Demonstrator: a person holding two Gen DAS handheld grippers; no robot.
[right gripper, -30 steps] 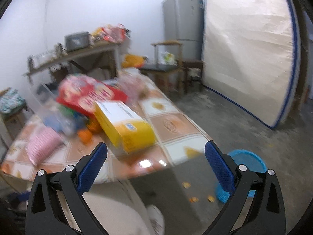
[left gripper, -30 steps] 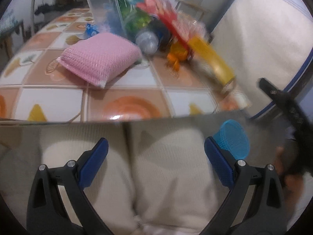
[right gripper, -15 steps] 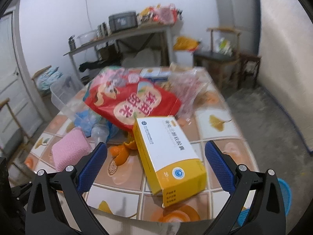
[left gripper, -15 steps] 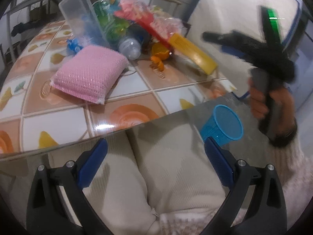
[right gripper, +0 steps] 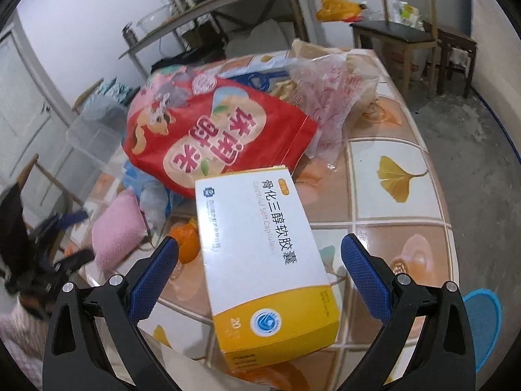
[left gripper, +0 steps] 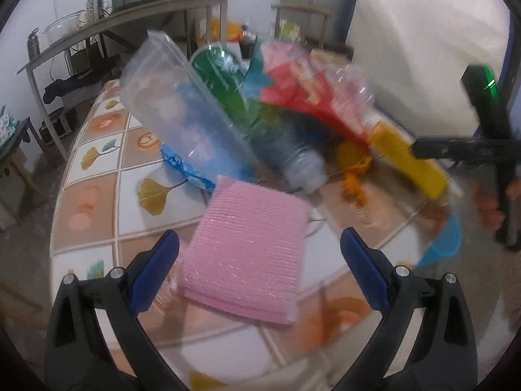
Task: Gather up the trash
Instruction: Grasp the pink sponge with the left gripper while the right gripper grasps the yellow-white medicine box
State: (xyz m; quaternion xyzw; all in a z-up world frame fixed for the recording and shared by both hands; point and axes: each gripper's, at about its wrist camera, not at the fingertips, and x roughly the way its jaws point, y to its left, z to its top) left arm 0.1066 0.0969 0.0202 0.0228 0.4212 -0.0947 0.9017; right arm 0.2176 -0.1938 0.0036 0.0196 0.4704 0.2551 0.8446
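Left gripper spread wide, holding nothing; pink ribbed sponge pad between its fingers. Right gripper likewise spread, white-and-yellow cardboard medicine box between fingers, untouched.

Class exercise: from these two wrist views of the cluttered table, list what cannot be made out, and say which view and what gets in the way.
- Left wrist view: motion blur smears the red bag; its print is unreadable.
- Left wrist view: the blue bin is mostly hidden behind the table edge.
- Right wrist view: the orange peel is partly covered by the yellow box.
- Right wrist view: the frame edge cuts off the left hand-held gripper, which is also blurred.
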